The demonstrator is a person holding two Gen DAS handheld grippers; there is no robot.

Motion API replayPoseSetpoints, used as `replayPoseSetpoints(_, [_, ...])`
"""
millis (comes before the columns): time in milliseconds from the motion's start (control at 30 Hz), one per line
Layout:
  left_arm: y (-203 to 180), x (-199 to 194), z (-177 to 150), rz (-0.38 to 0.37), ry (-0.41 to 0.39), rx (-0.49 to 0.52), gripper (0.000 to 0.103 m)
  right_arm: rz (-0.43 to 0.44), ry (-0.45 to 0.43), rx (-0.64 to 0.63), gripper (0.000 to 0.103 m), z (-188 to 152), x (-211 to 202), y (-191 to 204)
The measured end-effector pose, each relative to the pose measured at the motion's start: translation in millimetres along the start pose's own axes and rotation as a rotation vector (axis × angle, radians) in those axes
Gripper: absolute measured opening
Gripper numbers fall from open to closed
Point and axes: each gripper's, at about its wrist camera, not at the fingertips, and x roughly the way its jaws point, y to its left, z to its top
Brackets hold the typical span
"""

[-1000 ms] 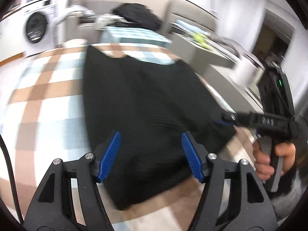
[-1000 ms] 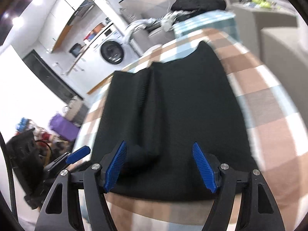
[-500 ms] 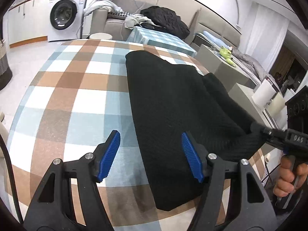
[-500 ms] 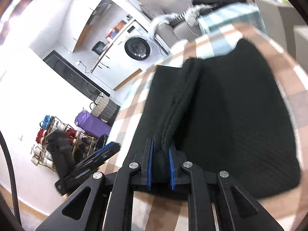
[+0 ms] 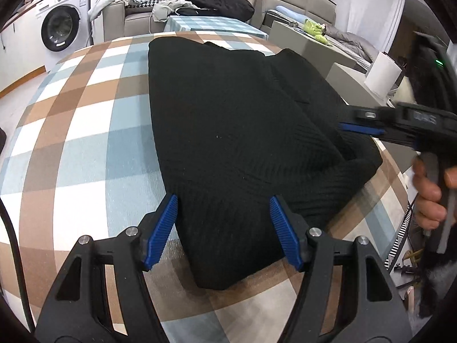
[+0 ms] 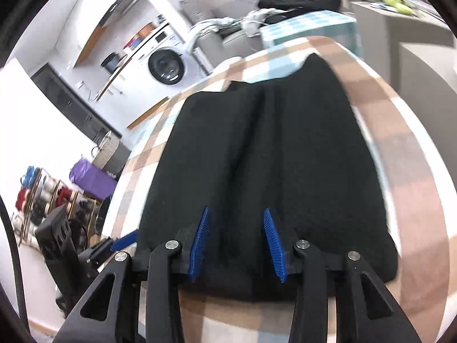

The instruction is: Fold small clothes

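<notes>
- On the checked bench (image 5: pixel 85 131) lies the black knit garment (image 5: pixel 234 120), partly folded, its near hem toward me and a raised fold running down its middle in the right wrist view.
- My left tongs (image 5: pixel 222 228) stand open over the garment's near left corner; the pads straddle the hem and do not press it.
- My right tongs (image 6: pixel 235 243) are opening, with the garment's near edge between the pads; I judge that they no longer pinch it.
- Risk 1: if I close the left tongs too shallowly, they may catch only the top layer, and the layers would slide apart when lifted.
- Risk 2: the ridge under the right tongs may stay as a crease if I fold over it without flattening.
- Risk 3: the garment's right corner lies close to the bench edge (image 5: pixel 380 197); a pull that way could drag it off.
- Risk 4: a low pad may snag the bench cloth as well.
</notes>
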Motion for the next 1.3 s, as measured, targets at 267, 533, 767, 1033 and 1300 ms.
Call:
replayPoseSetpoints(267, [7,-9,4,-0.009,-0.004,-0.046,0.064,0.074,0.005,-0.130,0.009,31,41,28])
replayPoseSetpoints(533, [3,-2,1,-0.010,0.029,-0.041,0.066,0.023,0.080,-0.039,0.020,20,47,11])
replayPoseSetpoints(767, [6,2,-2,-0.019,0.042,-0.043,0.066,0.200,0.126,0.026,0.040,-40,11,-27])
replayPoseSetpoints(1033, [7,0,5,-0.026,0.022,-0.045,0.066,0.166,0.004,-0.116,0.011,-54,-25,-5])
replayPoseSetpoints(1300, [13,-1,3,-0.031,0.026,-0.065,0.066,0.150,0.113,-0.013,0.041,-45,1,-19])
